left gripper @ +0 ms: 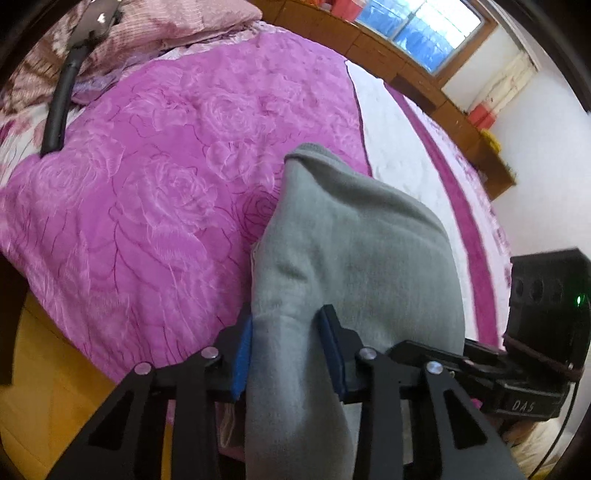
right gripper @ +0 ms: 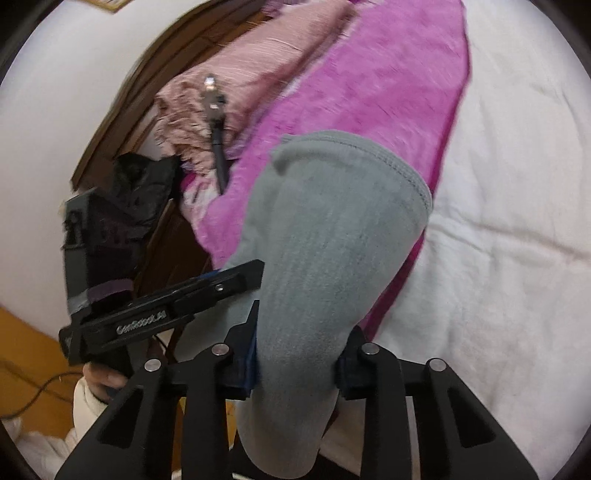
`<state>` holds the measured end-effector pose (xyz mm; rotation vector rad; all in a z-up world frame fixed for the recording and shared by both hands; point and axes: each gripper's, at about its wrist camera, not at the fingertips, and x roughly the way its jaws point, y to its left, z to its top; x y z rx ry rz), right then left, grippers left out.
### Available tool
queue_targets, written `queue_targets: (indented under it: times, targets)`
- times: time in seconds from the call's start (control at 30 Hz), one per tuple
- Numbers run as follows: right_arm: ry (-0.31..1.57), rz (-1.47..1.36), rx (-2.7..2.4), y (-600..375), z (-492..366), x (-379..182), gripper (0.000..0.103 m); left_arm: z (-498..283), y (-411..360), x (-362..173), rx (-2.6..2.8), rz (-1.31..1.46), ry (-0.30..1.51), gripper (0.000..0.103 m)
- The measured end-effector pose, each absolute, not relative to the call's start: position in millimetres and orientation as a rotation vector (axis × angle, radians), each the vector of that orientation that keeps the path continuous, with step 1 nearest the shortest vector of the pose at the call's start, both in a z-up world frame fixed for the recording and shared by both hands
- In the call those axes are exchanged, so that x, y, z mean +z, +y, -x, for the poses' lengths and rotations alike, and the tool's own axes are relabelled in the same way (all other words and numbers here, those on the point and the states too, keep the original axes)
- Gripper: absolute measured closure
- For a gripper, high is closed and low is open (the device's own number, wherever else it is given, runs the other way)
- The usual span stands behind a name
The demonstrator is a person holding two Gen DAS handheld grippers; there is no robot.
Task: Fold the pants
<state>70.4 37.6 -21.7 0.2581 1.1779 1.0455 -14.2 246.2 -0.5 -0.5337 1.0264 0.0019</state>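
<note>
The grey pants (left gripper: 354, 251) hang over the bed, held up by both grippers. My left gripper (left gripper: 290, 332) is shut on a bunched fold of the grey fabric between its blue pads (left gripper: 242, 354). My right gripper (right gripper: 299, 343) is shut on another part of the same pants (right gripper: 332, 236), whose stitched hem shows at the top right. The right gripper's body appears at the right edge of the left wrist view (left gripper: 543, 295). The left gripper appears at the left of the right wrist view (right gripper: 162, 306), close beside the fabric.
A magenta rose-patterned bedspread (left gripper: 147, 192) covers the bed, with a white quilted sheet (right gripper: 498, 221) alongside. Pink pillows (left gripper: 155, 22) and a black tripod-like pole (left gripper: 59, 103) lie at the head. A wooden headboard (left gripper: 424, 85), window and yellow floor (left gripper: 44, 387) surround the bed.
</note>
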Motion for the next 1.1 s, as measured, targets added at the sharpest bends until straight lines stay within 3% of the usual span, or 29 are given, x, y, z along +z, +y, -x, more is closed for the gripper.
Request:
queue_targets:
  times: [0.33,0.63,0.9,1.1]
  targets:
    - [1.092,-0.306,1.051,-37.2,-72.7,13.3,0.080,8.1,180.3,43.3,-0.076,0.471,0.936,0.067]
    - [1.019,-0.241,0.949,-104.6,-125.8,36.1,0.080,-75.3,108.8,51.1,-0.192,0.428,0.901,0.067]
    - [0.993,-0.166,0.849,-138.1,-198.3,36.4,0.080,-162.7,51.5,43.9,-0.257,0.288,0.893,0.068]
    - [1.061,-0.168,0.729,-155.3,-247.7,-4.9,0.079,-210.5,17.5,-0.8,-0.263,0.170,0.960,0.069]
